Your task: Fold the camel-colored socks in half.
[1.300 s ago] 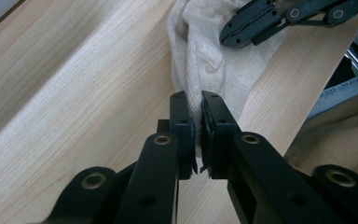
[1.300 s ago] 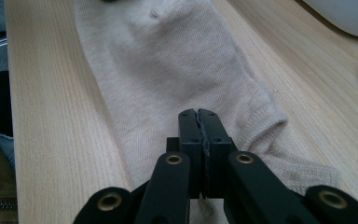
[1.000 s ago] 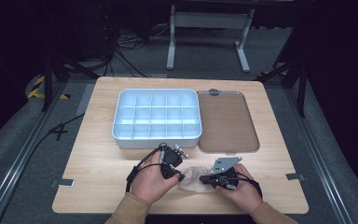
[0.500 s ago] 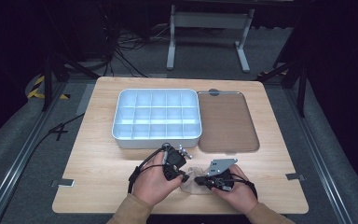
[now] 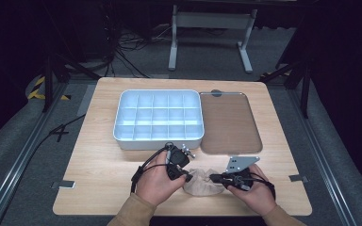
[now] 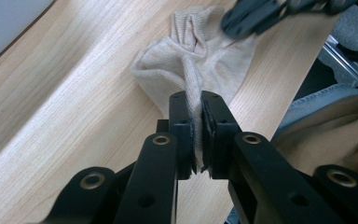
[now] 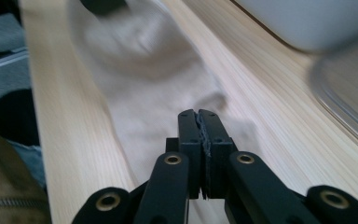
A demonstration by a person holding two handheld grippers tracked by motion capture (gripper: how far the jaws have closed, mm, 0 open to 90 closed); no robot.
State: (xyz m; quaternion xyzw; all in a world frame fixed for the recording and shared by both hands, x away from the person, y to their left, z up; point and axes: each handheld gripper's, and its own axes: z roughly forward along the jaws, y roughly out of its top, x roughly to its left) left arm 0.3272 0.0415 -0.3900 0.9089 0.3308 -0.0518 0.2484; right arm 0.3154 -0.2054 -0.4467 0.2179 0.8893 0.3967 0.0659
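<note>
A crumpled beige cloth (image 5: 202, 184) lies on the wooden table (image 5: 99, 165) near its front edge, between my two hands. My left gripper (image 5: 186, 177) is at the cloth's left end. The left gripper view has this gripper (image 6: 200, 100) shut on a raised fold of the cloth (image 6: 200, 42). My right gripper (image 5: 215, 178) sits at the cloth's right end. In its own view the right gripper (image 7: 198, 114) has its jaws pressed together low over the blurred cloth (image 7: 144, 70). No fabric shows between them. The right gripper (image 6: 261, 14) also appears blurred beyond the cloth in the left gripper view.
A pale blue box (image 5: 158, 141) with several compartments stands at mid table. A brown flat tray (image 5: 228, 122) lies to its right. The table's front edge runs just behind my hands. Bare wood lies to the left and right.
My right gripper has moved left toward the left one. The cloth between them has bunched up from a flatter shape. The left gripper has barely moved.
</note>
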